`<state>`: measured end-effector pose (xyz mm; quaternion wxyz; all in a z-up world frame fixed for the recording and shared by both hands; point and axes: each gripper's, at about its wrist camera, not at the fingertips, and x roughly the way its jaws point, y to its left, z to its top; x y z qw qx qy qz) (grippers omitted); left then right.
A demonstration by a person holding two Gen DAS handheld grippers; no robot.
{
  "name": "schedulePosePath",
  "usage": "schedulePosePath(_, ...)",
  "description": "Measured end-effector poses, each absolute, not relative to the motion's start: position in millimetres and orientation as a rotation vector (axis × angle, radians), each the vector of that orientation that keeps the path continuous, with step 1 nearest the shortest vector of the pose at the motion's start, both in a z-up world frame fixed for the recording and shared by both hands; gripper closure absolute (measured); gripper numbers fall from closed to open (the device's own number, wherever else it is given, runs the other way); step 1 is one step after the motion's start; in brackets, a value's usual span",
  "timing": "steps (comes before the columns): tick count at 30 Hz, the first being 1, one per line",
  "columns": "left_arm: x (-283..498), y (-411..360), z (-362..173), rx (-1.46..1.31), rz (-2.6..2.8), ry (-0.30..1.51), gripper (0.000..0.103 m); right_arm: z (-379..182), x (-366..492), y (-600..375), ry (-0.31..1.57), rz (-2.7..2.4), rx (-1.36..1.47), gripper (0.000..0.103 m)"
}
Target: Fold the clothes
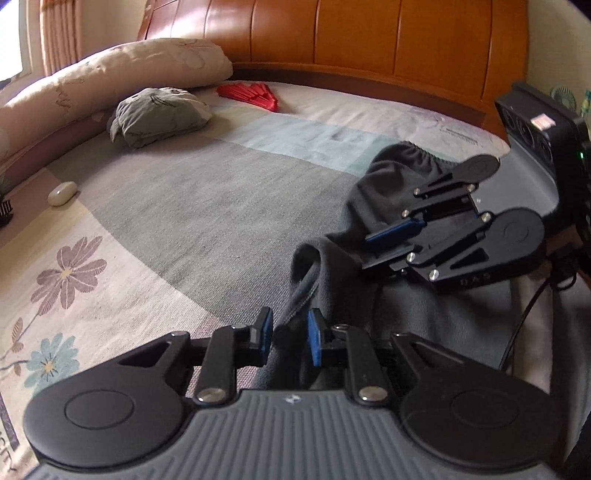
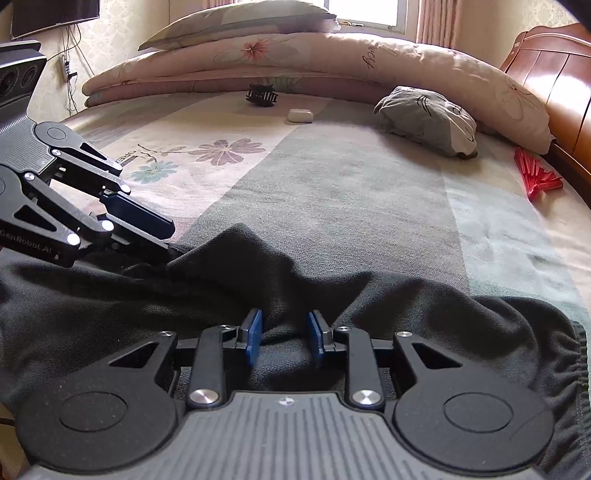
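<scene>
At lower centre of both views, dark pants (image 2: 258,291) lie bunched on bed (image 2: 332,192), L gripper (image 1: 290,334) & R gripper (image 2: 284,334) each pinching a fabric ridge, prob. to lift and spread it.

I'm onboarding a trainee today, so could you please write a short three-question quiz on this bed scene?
1. True or false: both tools have dark garment fabric between their pads.
2. Which lies nearest the wooden headboard? A) white case B) red fan C) black hair clip
3. Fill in: the garment's gathered waistband lies beyond the ____ tool.

Key
1. True: left tool, right tool.
2. B
3. right
</scene>
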<state>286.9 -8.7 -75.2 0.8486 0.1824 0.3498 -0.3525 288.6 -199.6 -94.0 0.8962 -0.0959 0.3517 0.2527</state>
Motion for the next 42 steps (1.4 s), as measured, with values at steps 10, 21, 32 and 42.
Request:
schedulePosePath(10,279.6,-43.0,-87.0,0.712,-0.808,0.672,0.087,-95.4,287.2,-200.9,0.72,0.526,-0.191,0.071)
schedulePosePath(21,319.0,-11.4,-80.2,0.352,-0.657,0.781,0.103,-84.0,284.8,-205.0,0.704,0.507,-0.121,0.068)
schedulePosePath(32,329.7,21.3,-71.5,0.061,-0.62,0.833,0.102,-76.2,283.1,-156.0,0.67,0.639,-0.252,0.059)
schedulePosePath(42,284.8,30.0,-57.7,0.003,-0.65,0.821,0.101,-82.3,316.5,-170.7,0.701,0.501,-0.198,0.059)
